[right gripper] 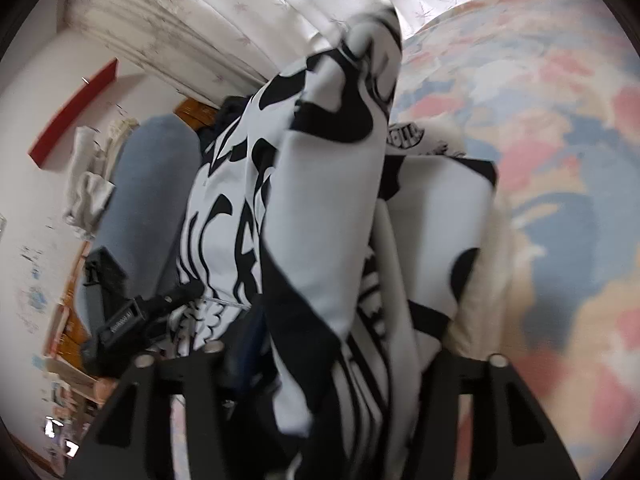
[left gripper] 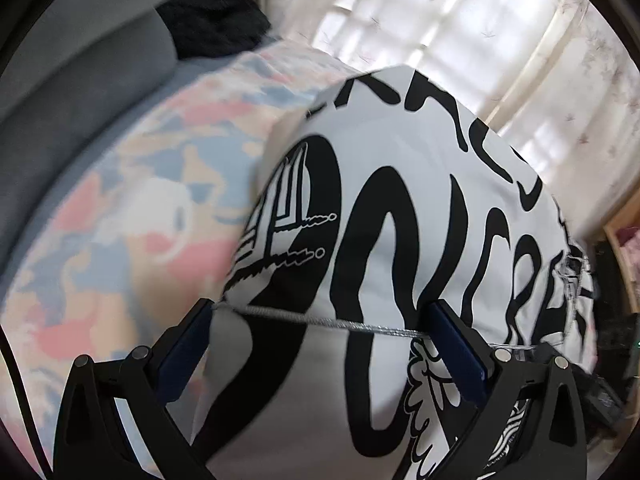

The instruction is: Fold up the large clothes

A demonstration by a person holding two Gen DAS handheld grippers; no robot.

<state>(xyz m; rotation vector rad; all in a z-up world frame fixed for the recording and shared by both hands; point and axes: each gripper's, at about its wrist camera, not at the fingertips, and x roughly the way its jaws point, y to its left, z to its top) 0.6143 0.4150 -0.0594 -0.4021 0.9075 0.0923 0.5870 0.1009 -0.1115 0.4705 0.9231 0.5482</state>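
Garment (left gripper: 400,200): large black hand-drawn lettering on white fabric; individual strokes resemble "O" and "R", but no complete word is legible. A small oval badge (right gripper: 404,133) on the same print reads approximately "ROLL", partly hidden. Black device (right gripper: 124,320): white label, too blurred to read

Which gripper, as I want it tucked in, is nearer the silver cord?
Left. The left gripper straddles the silver cord with open jaws; the right gripper sits aside, around a garment fold.
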